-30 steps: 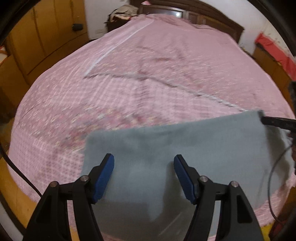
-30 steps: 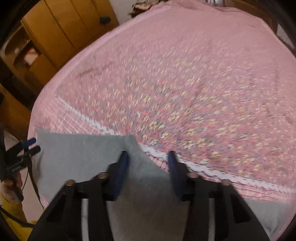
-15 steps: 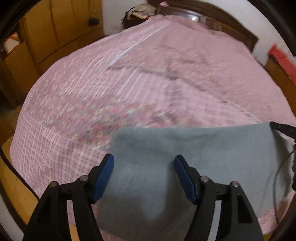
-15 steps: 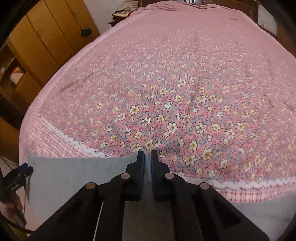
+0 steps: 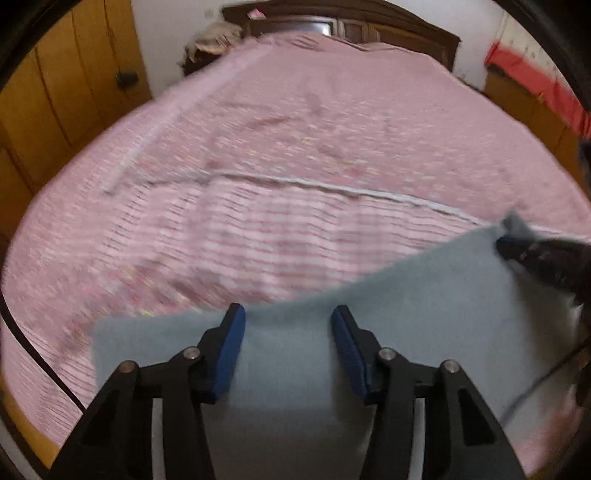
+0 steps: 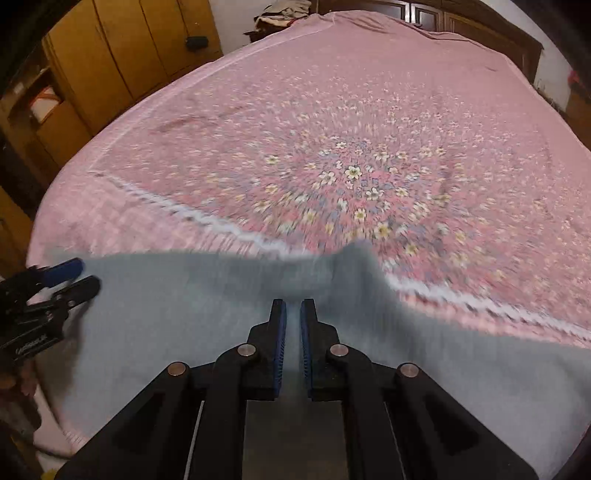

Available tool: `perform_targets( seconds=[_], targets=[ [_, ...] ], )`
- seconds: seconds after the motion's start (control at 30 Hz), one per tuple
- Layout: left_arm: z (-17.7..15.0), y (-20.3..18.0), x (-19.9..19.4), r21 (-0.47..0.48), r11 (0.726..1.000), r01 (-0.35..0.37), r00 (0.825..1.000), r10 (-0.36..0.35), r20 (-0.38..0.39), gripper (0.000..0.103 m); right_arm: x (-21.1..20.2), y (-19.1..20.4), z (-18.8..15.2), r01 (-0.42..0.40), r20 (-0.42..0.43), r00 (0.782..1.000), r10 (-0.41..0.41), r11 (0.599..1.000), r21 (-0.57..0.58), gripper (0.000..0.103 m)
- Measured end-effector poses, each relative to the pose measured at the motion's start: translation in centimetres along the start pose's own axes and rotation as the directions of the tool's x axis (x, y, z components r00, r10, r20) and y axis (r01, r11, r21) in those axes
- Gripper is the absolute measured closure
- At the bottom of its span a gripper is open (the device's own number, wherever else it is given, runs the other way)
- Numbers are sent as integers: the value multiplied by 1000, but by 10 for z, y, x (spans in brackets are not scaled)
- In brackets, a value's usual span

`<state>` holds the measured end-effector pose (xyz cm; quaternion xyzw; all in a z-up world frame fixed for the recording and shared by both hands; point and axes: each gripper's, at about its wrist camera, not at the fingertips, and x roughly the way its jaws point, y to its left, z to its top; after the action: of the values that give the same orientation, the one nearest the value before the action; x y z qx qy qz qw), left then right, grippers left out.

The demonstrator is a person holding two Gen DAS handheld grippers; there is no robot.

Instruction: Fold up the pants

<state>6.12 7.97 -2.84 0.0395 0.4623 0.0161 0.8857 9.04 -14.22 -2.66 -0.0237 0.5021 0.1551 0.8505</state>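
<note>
The grey pants [image 5: 406, 302] lie on the near part of a pink bed; they also show in the right wrist view [image 6: 184, 295]. My left gripper [image 5: 288, 317] is open, its blue pads either side of the pants' far edge, nothing pinched. My right gripper [image 6: 293, 314] is shut on the pants' top edge, which rises into a small peak [image 6: 356, 254] just beyond the fingers. The right gripper also shows at the right of the left wrist view [image 5: 517, 247], holding the cloth corner. The left gripper shows at the far left of the right wrist view [image 6: 74, 277].
The pink floral bedspread [image 6: 351, 147] covers the whole bed, with a white lace band [image 5: 332, 188] across it. Wooden wardrobes [image 6: 122, 51] stand to the left, a dark headboard [image 5: 351, 26] at the far end, and a red cloth [image 5: 535, 85] at the right.
My right gripper closed on the pants' edge and has lifted it slightly. My left gripper stayed open and shifted toward the pants' left end, with the far edge now between its pads.
</note>
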Motion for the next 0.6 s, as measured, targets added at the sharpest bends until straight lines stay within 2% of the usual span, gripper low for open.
perform_targets(
  seconds=[0.03, 0.1, 0.27, 0.4, 0.5, 0.6],
  targets=[
    [-1, 2, 2, 0, 1000, -22, 1000, 22, 9, 49, 6, -3, 4, -4, 19, 1000, 3, 1000, 23, 95],
    [-1, 4, 2, -11, 1000, -12, 1000, 13, 4, 49, 10, -9, 13, -47, 50, 998, 43, 995, 84, 95],
    [-3, 14, -17, -17, 1000, -19, 1000, 19, 8, 50, -27, -42, 13, -72, 115, 992, 51, 980, 186, 94],
    [-13, 34, -37, -61, 998, -1, 1000, 2, 18, 50, -74, -79, -23, 52, 89, 993, -74, 973, 223, 87],
    [-21, 40, -38, -66, 998, 24, 1000, -24, 1, 49, -81, -109, -52, 134, 9, 990, -140, 964, 230, 75],
    [-28, 46, -25, -74, 996, -56, 998, 53, -36, 46, -71, -136, -76, 314, -23, 948, -316, 928, 198, 75]
  ],
)
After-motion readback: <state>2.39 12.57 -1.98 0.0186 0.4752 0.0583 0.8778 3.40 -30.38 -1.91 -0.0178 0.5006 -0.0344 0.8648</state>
